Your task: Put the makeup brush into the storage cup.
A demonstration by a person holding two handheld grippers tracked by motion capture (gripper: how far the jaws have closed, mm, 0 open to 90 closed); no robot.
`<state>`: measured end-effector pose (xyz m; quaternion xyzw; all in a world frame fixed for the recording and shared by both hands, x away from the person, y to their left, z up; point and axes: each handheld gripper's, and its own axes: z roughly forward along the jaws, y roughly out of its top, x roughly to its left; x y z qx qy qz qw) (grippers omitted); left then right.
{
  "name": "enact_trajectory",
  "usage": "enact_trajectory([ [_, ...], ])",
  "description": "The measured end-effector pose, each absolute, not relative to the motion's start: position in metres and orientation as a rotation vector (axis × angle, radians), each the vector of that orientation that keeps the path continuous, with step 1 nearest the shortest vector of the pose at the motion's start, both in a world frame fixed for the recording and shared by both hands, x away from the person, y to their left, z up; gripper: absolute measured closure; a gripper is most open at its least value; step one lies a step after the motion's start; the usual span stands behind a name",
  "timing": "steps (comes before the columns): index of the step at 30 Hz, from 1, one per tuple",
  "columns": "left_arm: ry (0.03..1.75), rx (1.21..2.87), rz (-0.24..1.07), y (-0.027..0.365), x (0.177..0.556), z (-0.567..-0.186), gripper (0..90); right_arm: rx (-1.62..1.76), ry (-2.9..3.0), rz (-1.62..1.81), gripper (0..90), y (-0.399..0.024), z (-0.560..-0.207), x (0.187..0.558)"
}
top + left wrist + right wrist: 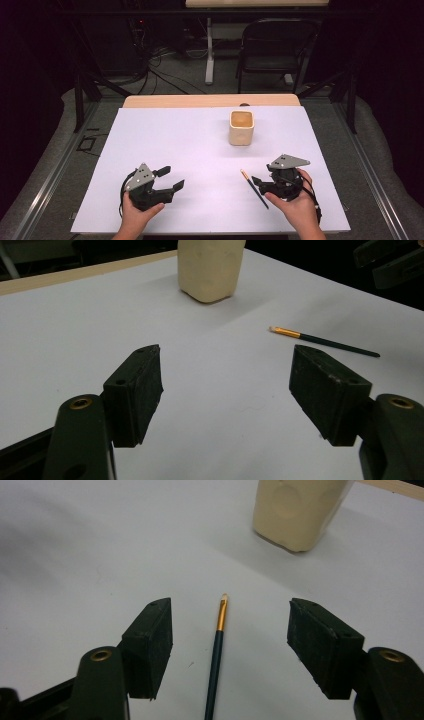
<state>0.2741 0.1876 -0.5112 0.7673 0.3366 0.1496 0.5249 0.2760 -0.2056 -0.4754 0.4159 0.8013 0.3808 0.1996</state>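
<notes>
The right gripper has its fingers parted wide, pads pressing on nothing — the paintbrush lies flat on the table between them, bristle tip pointing away toward the cream cup beyond. The left gripper stands open and empty, the paintbrush off past its right finger. No writing is readable anywhere. From the high view the cup's open mouth shows — the gripper views give its side alone.
</notes>
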Motion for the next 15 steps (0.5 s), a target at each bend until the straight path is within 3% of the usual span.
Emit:
enact_trajectory([
  [7,0.804,1.813,0.331,0.1879,0.2739,-0.5094,23.0,1.161,2.259,1.047,34.6,-0.2038,-0.4728,0.2782],
  [15,0.758,1.866,0.337,0.1857,0.2729,-0.5107,24.5,1.156,2.282,1.013,34.6,-0.2003,-0.4731,0.282],
])
